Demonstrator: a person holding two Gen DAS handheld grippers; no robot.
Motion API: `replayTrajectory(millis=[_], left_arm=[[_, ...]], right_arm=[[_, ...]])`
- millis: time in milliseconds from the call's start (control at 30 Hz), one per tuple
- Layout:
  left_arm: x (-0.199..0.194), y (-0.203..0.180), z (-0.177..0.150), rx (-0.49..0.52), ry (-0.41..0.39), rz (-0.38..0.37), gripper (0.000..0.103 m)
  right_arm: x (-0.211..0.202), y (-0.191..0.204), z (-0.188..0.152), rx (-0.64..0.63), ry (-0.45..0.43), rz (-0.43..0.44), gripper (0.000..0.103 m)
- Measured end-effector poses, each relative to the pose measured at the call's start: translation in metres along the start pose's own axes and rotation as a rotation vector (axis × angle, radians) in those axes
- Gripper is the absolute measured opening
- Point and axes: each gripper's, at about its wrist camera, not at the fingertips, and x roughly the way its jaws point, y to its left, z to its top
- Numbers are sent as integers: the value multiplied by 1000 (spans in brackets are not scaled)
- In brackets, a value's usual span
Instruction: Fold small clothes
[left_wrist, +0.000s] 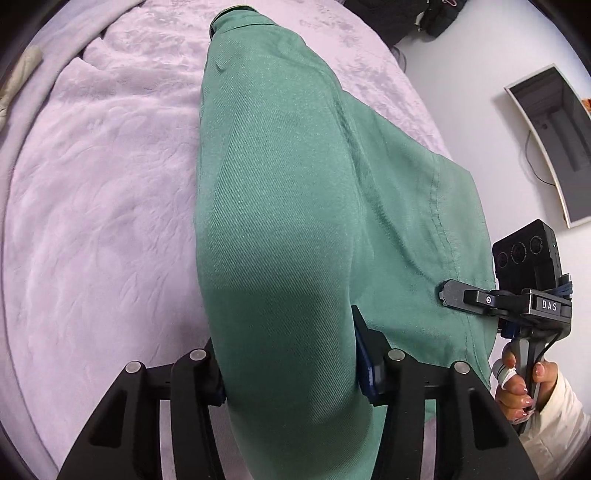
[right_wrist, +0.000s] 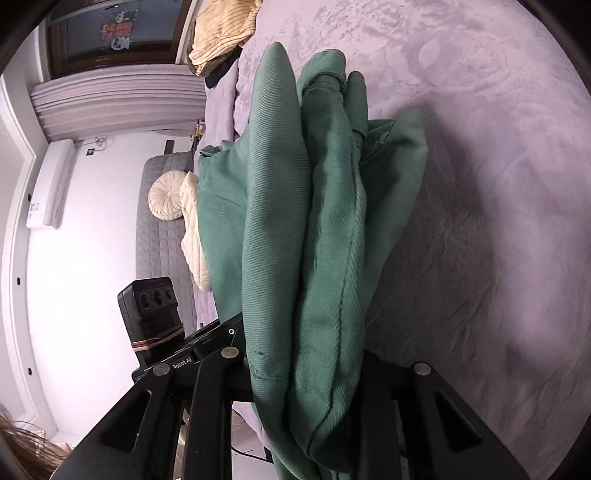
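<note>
Green twill garment (left_wrist: 280, 229) hangs above the lilac bed (left_wrist: 92, 184); our left gripper (left_wrist: 291, 373) and right gripper (right_wrist: 314, 387) fingers pinch bunched cloth. We judge mid-fold; next, lay it flat.

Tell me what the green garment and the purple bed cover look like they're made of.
Green garment: probably a woven cotton twill, matte, judging by fine diagonal ribs and stitched seams. Purple bed cover: likely a plush fleece or velvet-like synthetic, with a soft sheen and an embossed pattern. The exact fibre of either can't be told.
</note>
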Motion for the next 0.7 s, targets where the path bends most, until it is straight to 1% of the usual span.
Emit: replayTrajectory(millis=[133, 233, 333, 400, 467, 533, 567, 600, 633, 700], left_arm=[[-36, 12, -36, 6, 11, -3, 53], [-57, 25, -70, 6, 28, 21, 53], [-69, 44, -106, -13, 59, 45, 53], [-69, 58, -127, -24, 84, 67, 53], [-62, 75, -148, -49, 124, 90, 53], [-51, 90, -162, -83, 180, 132, 53], [-51, 94, -167, -93, 181, 137, 53], [-57, 95, -169, -97, 166, 125, 53], [-67, 96, -169, -99, 136, 117, 53], [-82, 96, -164, -78, 92, 146, 53]], right_arm=[[10, 22, -47, 2, 2, 19, 24], [28, 32, -87, 20, 14, 28, 24], [50, 31, -128, 60, 29, 39, 24], [69, 25, -152, 100, 44, 38, 24], [90, 16, -170, 118, 64, -12, 25], [105, 8, -177, 143, 83, -115, 27], [107, 6, -179, 142, 86, -181, 28], [105, 7, -180, 139, 74, -223, 34], [99, 12, -179, 131, 49, -267, 37], [86, 24, -176, 81, 1, -381, 47]])
